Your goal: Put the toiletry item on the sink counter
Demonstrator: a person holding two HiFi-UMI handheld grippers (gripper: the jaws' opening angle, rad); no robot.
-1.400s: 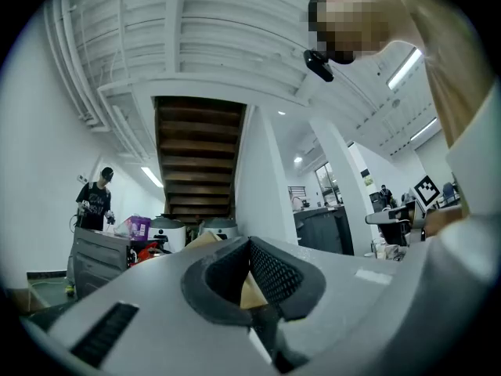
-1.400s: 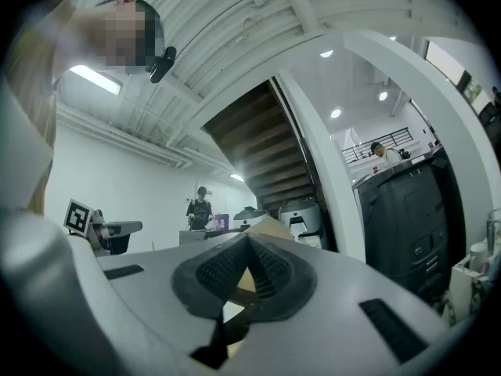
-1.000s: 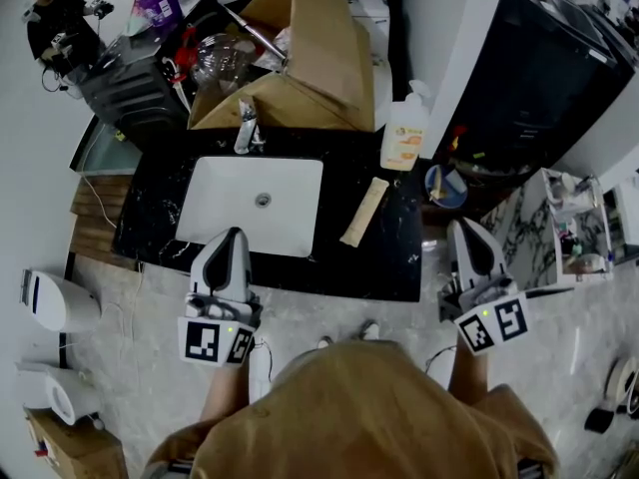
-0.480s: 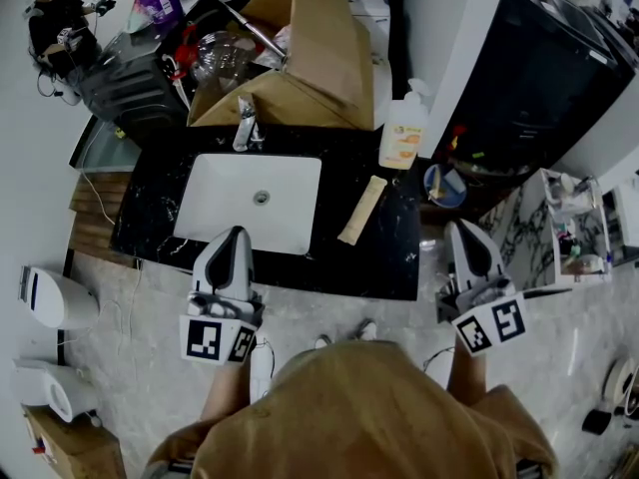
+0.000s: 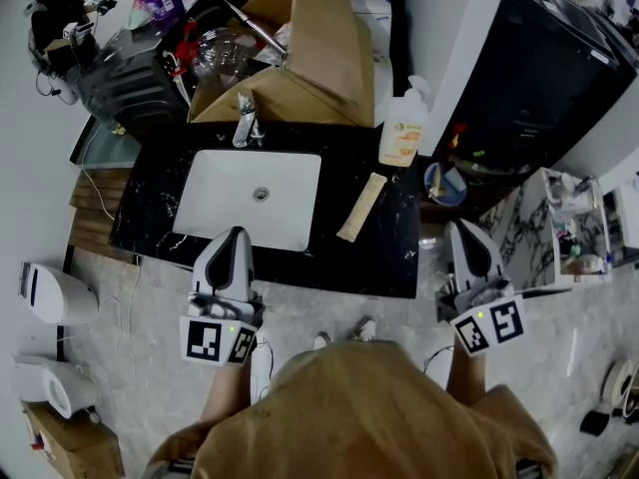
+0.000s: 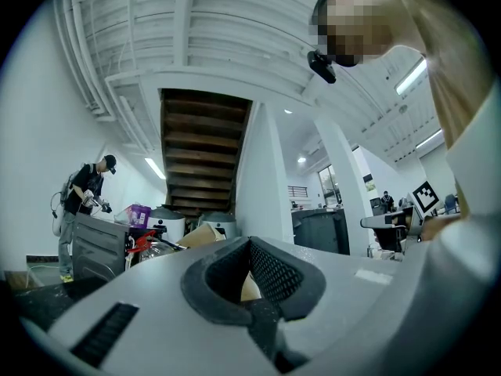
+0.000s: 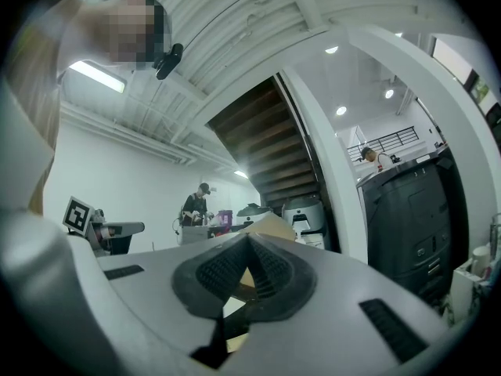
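Your grippers: left gripper [image 5: 234, 238] and right gripper [image 5: 467, 230] are both closed and empty, at the counter's near edge.
Item: toiletry tube [image 5: 362, 209] lies on sink counter [image 5: 349, 267], right of basin [image 5: 250, 200].
Progress: placement looks done.

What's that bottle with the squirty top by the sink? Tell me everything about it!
The pump bottle is pale, plastic-looking, with a white pump head on top and an orange label. It stands upright at the back right of the black counter, right of the white sink and close beside the cardboard box. A flat tan tube lies in front of it, apart. Nothing holds it.
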